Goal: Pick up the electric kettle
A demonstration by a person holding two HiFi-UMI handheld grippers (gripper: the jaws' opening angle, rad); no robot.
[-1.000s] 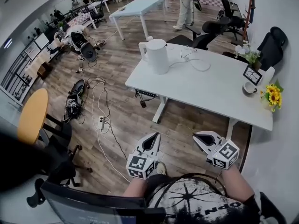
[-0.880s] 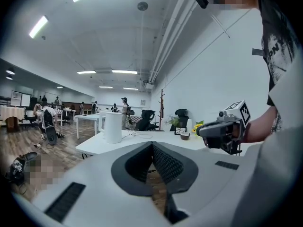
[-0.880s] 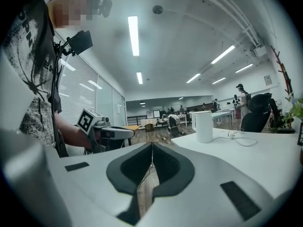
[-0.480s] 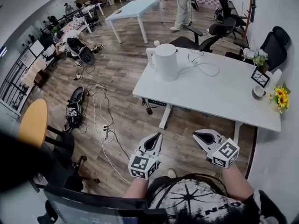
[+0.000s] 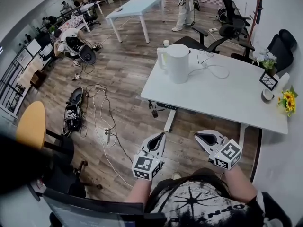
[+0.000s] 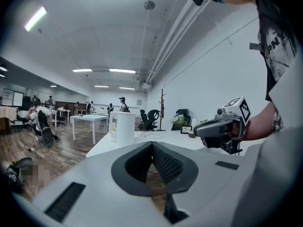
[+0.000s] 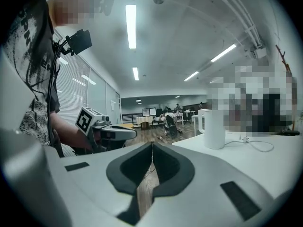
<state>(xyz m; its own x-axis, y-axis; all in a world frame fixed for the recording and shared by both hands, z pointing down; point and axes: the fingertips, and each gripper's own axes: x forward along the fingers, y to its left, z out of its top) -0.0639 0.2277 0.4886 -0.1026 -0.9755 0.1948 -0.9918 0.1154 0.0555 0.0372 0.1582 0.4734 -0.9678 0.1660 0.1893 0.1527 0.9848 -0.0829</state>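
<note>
Left jaws: pressed together with nothing between them; the left gripper [image 5: 160, 137] is held out in front of the person's chest.
Right jaws: also pressed together and empty; the right gripper [image 5: 201, 138] is near the left one, not touching it.
Below: wooden floor.
Electric kettle [image 5: 178, 63]: white, upright, near the far left corner of the white surface [image 5: 222, 96]. It is well ahead of both grippers and roughly in line with the gap between them.
Cord [image 5: 215, 70]: trails from the kettle across the surface.
Handling: probably rigid, smooth and slippery, with a body too wide to pinch. It is heavier if filled.
Hold: the handle [image 5: 161, 60] on its left side.
</note>
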